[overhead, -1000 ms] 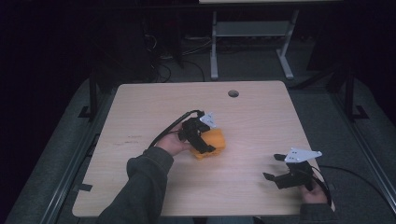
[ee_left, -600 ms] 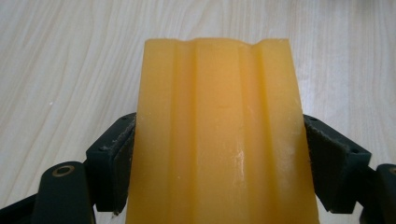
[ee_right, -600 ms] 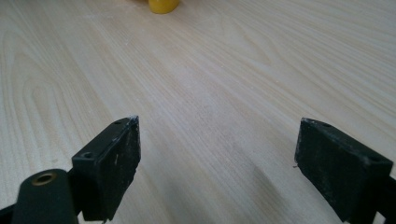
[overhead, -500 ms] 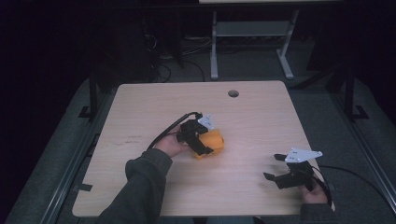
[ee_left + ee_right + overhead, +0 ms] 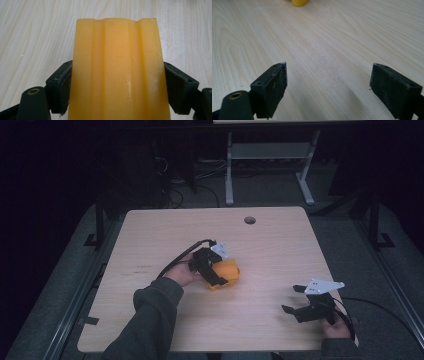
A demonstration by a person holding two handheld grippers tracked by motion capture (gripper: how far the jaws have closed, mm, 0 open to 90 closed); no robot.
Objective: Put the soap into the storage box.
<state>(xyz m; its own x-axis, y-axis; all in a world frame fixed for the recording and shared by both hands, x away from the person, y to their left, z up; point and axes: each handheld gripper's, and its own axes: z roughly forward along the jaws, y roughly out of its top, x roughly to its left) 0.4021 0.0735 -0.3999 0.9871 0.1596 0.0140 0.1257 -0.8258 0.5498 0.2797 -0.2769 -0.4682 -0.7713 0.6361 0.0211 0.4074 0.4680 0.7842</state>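
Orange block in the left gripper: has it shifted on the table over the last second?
No, not noticeably. The orange block sits at the same spot below the round table hole, clamped by the left gripper.

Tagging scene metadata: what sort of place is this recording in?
Probably a lab or workshop recording bay, not a home: a bare wooden table with a cable hole, loose cables on grey carpet, and a metal stand in the dark behind. The left claw grips an orange block.
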